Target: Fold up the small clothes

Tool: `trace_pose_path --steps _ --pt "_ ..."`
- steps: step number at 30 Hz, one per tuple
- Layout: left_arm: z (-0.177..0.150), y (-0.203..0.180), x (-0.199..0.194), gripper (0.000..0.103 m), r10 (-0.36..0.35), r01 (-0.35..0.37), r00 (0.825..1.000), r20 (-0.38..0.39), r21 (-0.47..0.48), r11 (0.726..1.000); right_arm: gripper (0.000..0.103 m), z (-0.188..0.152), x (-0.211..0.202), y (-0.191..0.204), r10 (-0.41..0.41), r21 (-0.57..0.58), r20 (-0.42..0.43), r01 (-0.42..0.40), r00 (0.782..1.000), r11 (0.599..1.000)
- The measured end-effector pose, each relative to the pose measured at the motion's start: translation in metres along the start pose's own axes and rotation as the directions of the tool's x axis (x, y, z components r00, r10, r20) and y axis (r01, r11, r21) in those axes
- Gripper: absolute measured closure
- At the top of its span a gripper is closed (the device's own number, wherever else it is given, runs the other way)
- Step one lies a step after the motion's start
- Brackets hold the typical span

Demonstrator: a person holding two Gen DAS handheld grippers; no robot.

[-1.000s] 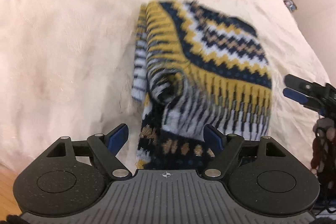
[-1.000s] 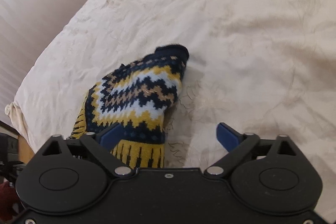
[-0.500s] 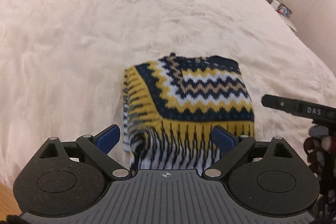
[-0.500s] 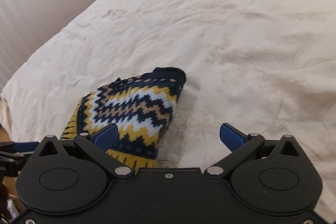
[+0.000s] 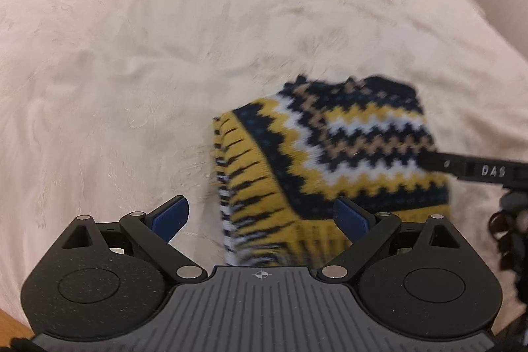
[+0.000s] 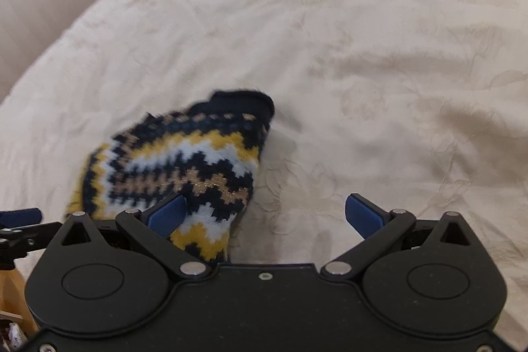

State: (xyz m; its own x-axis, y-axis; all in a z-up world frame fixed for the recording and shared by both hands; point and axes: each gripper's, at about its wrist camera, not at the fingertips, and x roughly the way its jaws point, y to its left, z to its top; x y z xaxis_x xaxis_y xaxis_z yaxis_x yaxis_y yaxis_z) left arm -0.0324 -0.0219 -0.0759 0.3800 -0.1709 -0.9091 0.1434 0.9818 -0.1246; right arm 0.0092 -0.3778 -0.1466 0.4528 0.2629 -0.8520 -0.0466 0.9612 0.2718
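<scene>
1. Lying folded into a compact block on the cream bedspread (image 5: 138, 61): a small knitted sweater (image 5: 330, 160) in navy, yellow, white and tan zigzag bands, near the bed's front edge.
2. Left gripper (image 5: 260, 216) spread wide, having just been opening; hovering above the sweater's near-left corner, pads off the fabric, nothing pinched.
3. Right gripper (image 6: 264, 213) likewise spread and empty; its left pad over the sweater's near edge in the right wrist view, the rest of the gap over bare bedspread.
4. Seen from the left wrist camera, the right gripper's finger (image 5: 472, 169) crossing in front of the knit's right side.
5. Likely handling: light, soft, thick and springy. Folded layers probably prone to creeping open or sliding on each other; knit surface grippy rather than slippery, not fragile.
6. Best hold, by judgement: pinch through all layers at a folded edge or corner, such as the ribbed yellow-and-navy hem (image 5: 297, 233), rather than the top layer alone, which would peel the fold apart.
</scene>
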Motion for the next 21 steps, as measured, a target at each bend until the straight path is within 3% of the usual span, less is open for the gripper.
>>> trace_pose_path --steps 6,11,21 --pt "0.003 0.014 0.032 0.006 0.044 -0.041 0.997 -0.064 0.055 0.998 0.000 0.002 0.027 0.001 -0.052 0.014 -0.076 0.053 0.996 0.998" --pt "0.006 0.023 0.041 0.000 0.017 -0.011 0.996 -0.092 0.059 0.998 0.000 0.003 0.036 0.004 -0.070 -0.012 -0.088 0.069 0.994 0.998" --pt "0.006 0.029 0.040 0.000 -0.025 0.031 0.994 -0.104 0.064 0.997 0.000 -0.008 0.026 -0.005 -0.025 0.028 -0.018 0.025 1.000 0.999"
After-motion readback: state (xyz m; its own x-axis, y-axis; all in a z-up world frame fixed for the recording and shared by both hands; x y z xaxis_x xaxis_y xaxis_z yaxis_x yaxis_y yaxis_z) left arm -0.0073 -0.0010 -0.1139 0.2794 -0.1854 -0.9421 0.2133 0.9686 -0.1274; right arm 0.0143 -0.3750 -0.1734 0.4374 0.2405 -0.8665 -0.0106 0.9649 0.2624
